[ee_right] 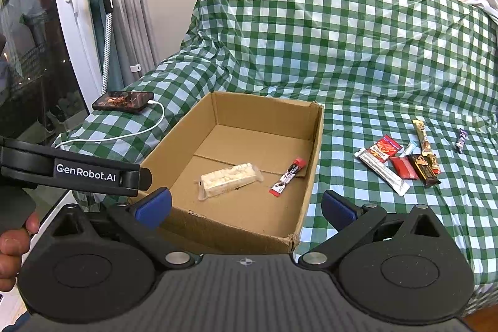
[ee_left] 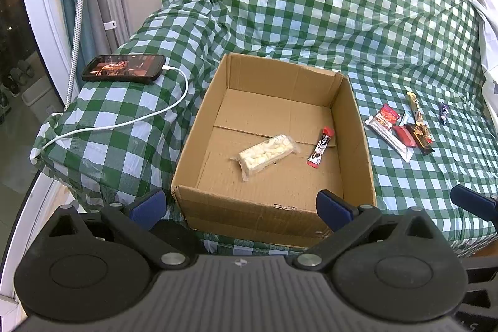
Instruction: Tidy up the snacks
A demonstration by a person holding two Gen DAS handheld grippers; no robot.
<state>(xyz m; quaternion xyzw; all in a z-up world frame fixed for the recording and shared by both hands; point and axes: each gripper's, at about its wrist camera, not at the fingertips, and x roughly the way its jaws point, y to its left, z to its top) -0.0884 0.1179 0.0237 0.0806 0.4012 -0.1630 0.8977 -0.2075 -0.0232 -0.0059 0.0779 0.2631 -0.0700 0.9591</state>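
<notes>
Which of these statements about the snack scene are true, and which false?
1. The cardboard box holds two snacks. True: a clear pack of white puffs and a red-ended stick packet.
2. The phone lies inside the box. False: it sits left of the box, plugged into a white cable.
3. Both tools are empty. True: the left tool and right tool stand open.
4. All snacks are packed. False: a cluster of wrapped snacks lies on the checked cloth, right of the box.

checkered sofa point(ee_left: 311, 20): box point(ee_left: 199, 198), snacks point(ee_left: 401, 126), phone point(ee_left: 123, 68)
</notes>
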